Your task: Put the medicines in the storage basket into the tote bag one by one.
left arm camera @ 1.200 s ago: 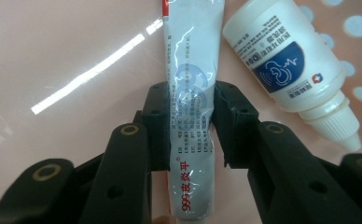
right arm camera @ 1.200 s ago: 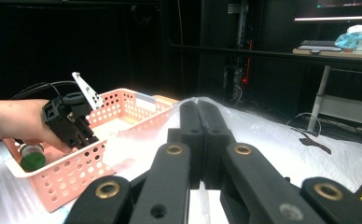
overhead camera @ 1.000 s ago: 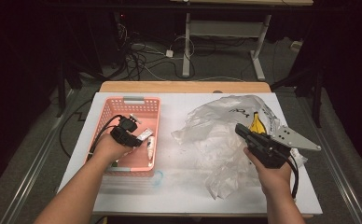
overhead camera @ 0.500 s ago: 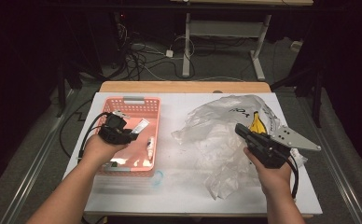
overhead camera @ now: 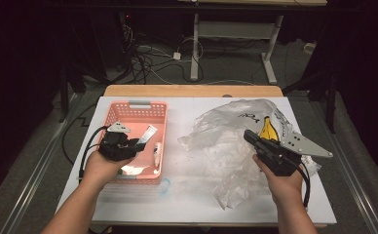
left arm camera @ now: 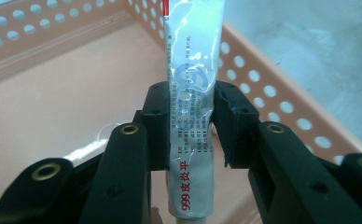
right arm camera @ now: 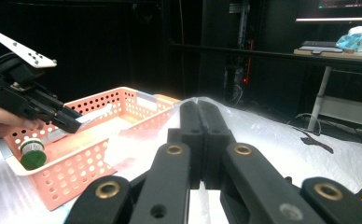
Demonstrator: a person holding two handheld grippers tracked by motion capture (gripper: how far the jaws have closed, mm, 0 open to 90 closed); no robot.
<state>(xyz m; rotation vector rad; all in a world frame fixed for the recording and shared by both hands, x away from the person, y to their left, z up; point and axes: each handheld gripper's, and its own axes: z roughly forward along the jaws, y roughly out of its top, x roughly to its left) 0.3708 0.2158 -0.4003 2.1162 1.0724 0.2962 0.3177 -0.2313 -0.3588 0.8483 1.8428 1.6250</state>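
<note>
The left gripper point(left arm camera: 191, 109) is clamped on a white tube point(left arm camera: 191, 116) — its pads press both sides, and red print near the lower end reads "999皮炎平", with fine grey text above it too small to read. In the high view the tube point(overhead camera: 148, 132) is held in the air above the pink basket point(overhead camera: 137, 105), which sits toward the table's point(overhead camera: 187, 195) left edge. A second small tube point(overhead camera: 156, 152) lies inside against the basket's right wall, and a green-capped item point(right arm camera: 32, 154) rests at its near end.

The right gripper point(right arm camera: 200, 121) is clenched, its jaws together with nothing between them — it sits over a crumpled clear bag point(overhead camera: 231, 146) toward the right edge. A yellow banana print point(overhead camera: 268, 129) and dark lettering show on the bag, not legible.
</note>
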